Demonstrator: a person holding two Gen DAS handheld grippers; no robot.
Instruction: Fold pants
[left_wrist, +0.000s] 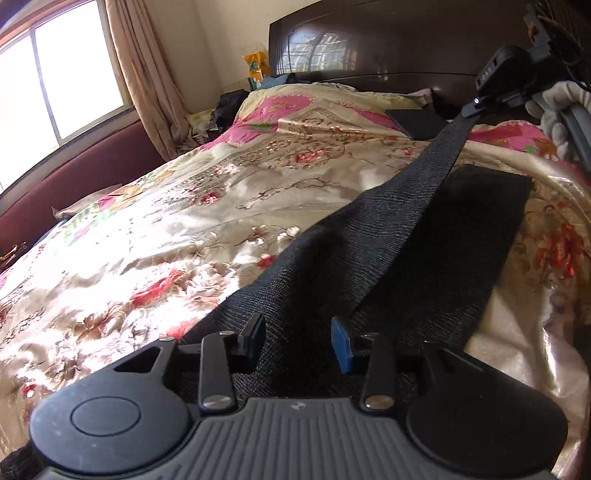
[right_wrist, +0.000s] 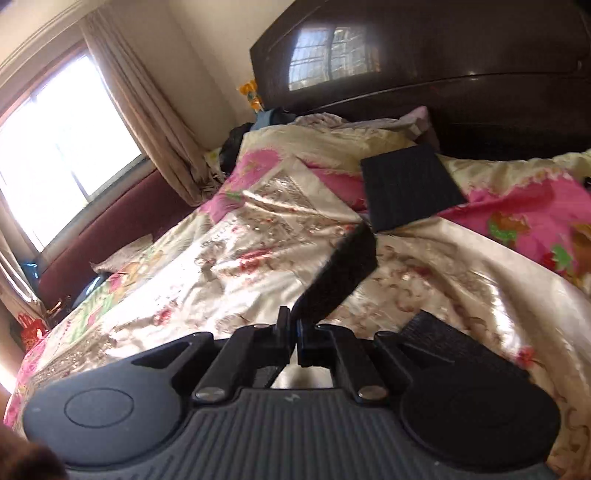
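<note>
- Your left gripper (left_wrist: 297, 341) sits nearest, low over the pants (left_wrist: 369, 266), its blue-padded fingers (left_wrist: 341, 345) spread apart with dark cloth showing between them; whether the tips touch the cloth you cannot tell.
- The pants lie on the bedspread (left_wrist: 147, 240), running from under your left gripper away to the far right across the floral satin.
- One strip of the pants rises off the bed, pulled taut up to the far right, while a flat dark part (left_wrist: 480, 221) stays on the cover just right of it.
- Your right gripper (left_wrist: 476, 105) is up at that far end, above the bed, and its fingers are pinched together on the end of the lifted strip; a white-gloved hand (left_wrist: 557, 114) holds its handle.
- From your right wrist view, the right gripper (right_wrist: 293, 341) shows its fingers closed with the pants end (right_wrist: 343, 266) standing up out of them, tilted to the right.
- A little farther, a dark folded piece (right_wrist: 406, 184) lies flat on the pink part of the bedspread (right_wrist: 240, 258), apart from the held cloth.
- At the far end stands the dark headboard (left_wrist: 388, 48), glossy with a window reflection.
- To the far left are a curtain (left_wrist: 144, 74) and a bright window (left_wrist: 66, 74), with a maroon ledge (left_wrist: 92, 173) beside the bed.
</note>
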